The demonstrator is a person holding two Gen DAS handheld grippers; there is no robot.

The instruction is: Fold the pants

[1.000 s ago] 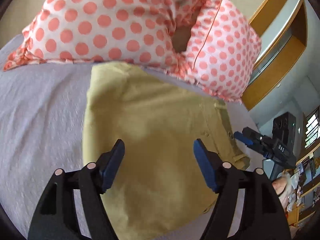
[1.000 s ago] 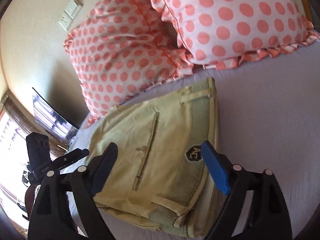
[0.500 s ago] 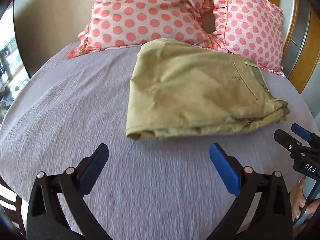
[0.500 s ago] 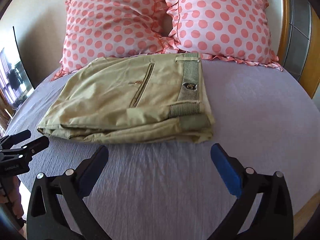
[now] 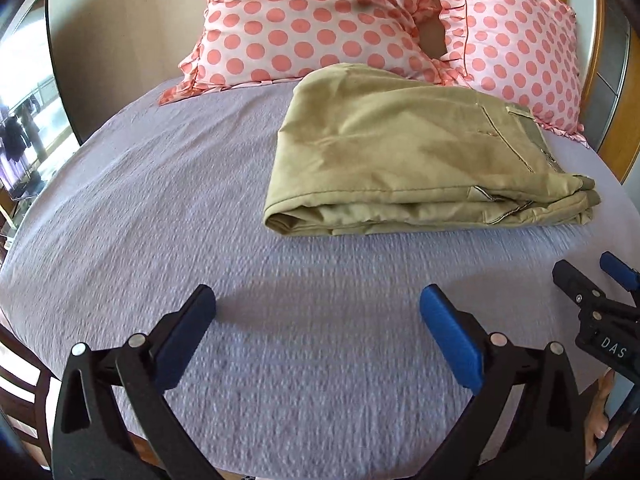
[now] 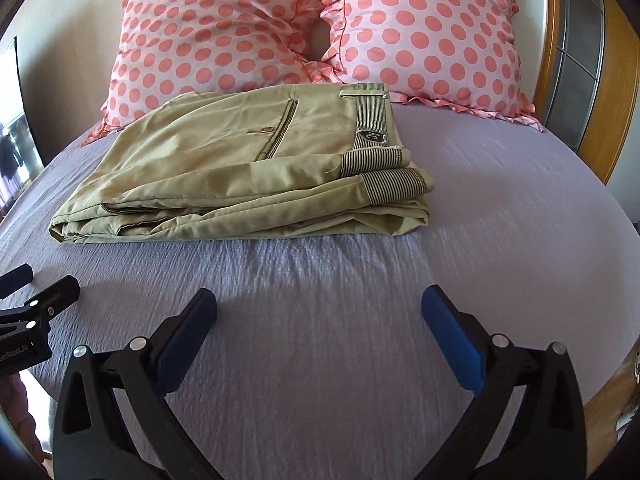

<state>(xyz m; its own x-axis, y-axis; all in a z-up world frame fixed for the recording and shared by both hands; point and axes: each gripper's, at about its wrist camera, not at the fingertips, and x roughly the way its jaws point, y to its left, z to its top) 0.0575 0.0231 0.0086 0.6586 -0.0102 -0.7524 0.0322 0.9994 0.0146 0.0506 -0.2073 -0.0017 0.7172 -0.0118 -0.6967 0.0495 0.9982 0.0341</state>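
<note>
The khaki pants (image 5: 408, 160) lie folded in a flat stack on the lilac bed sheet (image 5: 200, 220), just in front of the pillows. In the right wrist view the pants (image 6: 240, 164) show a striped waistband and a back pocket on top. My left gripper (image 5: 318, 312) is open and empty, over the sheet well in front of the pants. My right gripper (image 6: 319, 314) is open and empty too, the same way back. Each gripper shows at the edge of the other's view: the right one (image 5: 592, 280), the left one (image 6: 36, 284).
Two pink pillows with coral dots (image 6: 312, 28) lean against the wall behind the pants. A wooden headboard frame (image 6: 592, 80) runs along the right. A window (image 5: 24, 120) is at the left. The bed's near edge curves below both grippers.
Both grippers have pulled back from right over the pants to the near part of the bed, jaws open. The pants stay folded where they lay.
</note>
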